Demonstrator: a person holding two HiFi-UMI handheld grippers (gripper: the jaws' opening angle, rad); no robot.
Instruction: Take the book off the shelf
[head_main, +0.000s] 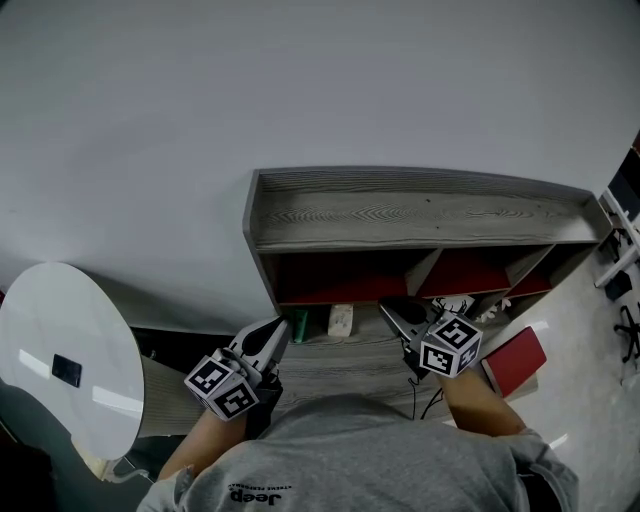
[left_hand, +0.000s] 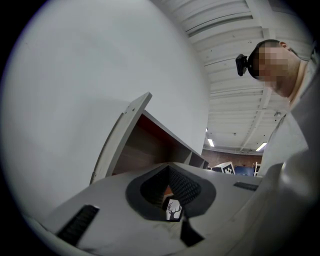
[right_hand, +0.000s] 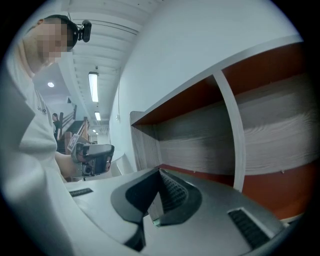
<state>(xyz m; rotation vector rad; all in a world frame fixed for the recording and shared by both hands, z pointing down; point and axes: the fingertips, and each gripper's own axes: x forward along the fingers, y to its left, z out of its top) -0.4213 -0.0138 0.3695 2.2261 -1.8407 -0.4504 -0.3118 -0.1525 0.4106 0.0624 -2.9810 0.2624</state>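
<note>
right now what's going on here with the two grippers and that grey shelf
A person holds the left gripper and the right gripper level in front of the long grey wood-grain shelf with red compartments. Both have their jaws shut on nothing. What looks like a flat red book lies on the grey wooden desk just right of the right gripper, outside the compartments. A small green item and a pale box sit between the grippers.

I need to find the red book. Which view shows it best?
The head view: the red book lies at the lower right, beside the right gripper. Neither gripper view shows it; both look at the shelf.
</note>
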